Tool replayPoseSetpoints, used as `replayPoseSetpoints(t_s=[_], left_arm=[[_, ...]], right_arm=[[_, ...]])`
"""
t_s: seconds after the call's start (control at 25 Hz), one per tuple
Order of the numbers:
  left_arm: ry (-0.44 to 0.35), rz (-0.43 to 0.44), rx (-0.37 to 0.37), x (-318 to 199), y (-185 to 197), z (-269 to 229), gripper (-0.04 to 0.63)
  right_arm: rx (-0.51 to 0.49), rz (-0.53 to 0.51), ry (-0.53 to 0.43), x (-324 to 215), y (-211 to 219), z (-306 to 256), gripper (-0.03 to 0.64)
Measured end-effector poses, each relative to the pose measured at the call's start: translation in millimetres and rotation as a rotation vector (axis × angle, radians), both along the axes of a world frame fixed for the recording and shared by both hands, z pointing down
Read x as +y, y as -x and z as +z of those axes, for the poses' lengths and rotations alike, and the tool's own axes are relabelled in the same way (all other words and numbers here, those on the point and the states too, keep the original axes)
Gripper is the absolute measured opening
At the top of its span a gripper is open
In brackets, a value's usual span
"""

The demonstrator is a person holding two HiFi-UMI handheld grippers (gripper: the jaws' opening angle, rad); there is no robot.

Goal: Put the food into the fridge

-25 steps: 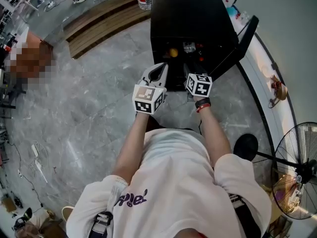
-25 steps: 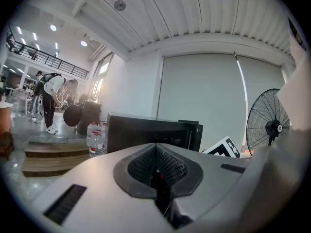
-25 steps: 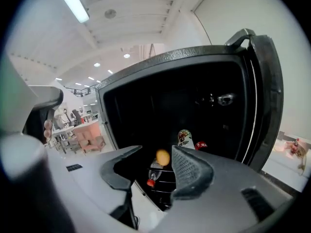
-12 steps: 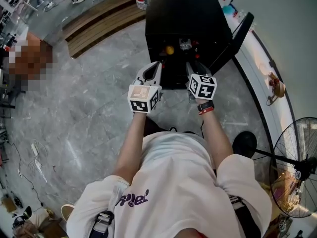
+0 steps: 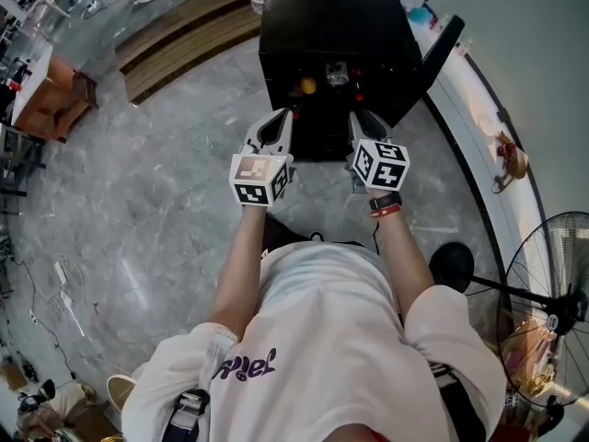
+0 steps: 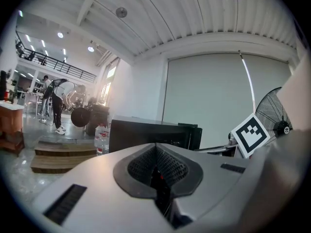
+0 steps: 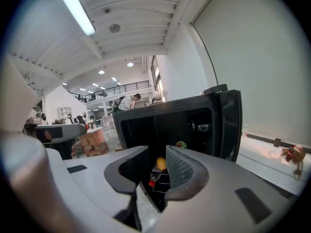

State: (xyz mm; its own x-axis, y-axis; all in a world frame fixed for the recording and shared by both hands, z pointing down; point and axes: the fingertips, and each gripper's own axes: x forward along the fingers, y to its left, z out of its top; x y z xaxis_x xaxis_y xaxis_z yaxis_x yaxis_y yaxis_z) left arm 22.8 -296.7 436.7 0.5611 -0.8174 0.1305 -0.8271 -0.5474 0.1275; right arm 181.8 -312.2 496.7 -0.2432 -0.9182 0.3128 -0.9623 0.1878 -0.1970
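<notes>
The black mini fridge [image 5: 331,26] stands on the floor in front of me with its door [image 5: 437,58] swung open to the right. On its shelves lie a yellow round food item [image 5: 307,86], something silvery [image 5: 336,74] and a small red item [image 5: 357,97]. The right gripper view shows the yellow item [image 7: 160,163], a red-capped thing [image 7: 151,182] and a green item [image 7: 181,144] inside. My left gripper [image 5: 276,129] is shut and empty in front of the opening. My right gripper [image 5: 364,122] is beside it, its jaws closing with a gap and nothing between them.
A low wooden platform [image 5: 184,40] runs behind the fridge at the left, with a water bottle [image 6: 101,139] by it. A standing fan [image 5: 543,311] and its round base [image 5: 451,267] are at my right. A white ledge [image 5: 488,127] follows the wall. People stand far off.
Both grippers have drawn a little back from the fridge's opening, and the left one has drifted leftward. The fridge sits higher in the head view.
</notes>
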Motion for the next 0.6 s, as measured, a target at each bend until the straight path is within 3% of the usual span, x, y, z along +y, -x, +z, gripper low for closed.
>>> replayPoseSetpoints(t_s=[0.6], left_arm=[[-0.031, -0.006, -0.019, 9.5, -5.3, -11.0, 0.017]], right_arm=[[0.004, -0.016, -0.043, 14.9, -10.3, -26.4, 0.057]])
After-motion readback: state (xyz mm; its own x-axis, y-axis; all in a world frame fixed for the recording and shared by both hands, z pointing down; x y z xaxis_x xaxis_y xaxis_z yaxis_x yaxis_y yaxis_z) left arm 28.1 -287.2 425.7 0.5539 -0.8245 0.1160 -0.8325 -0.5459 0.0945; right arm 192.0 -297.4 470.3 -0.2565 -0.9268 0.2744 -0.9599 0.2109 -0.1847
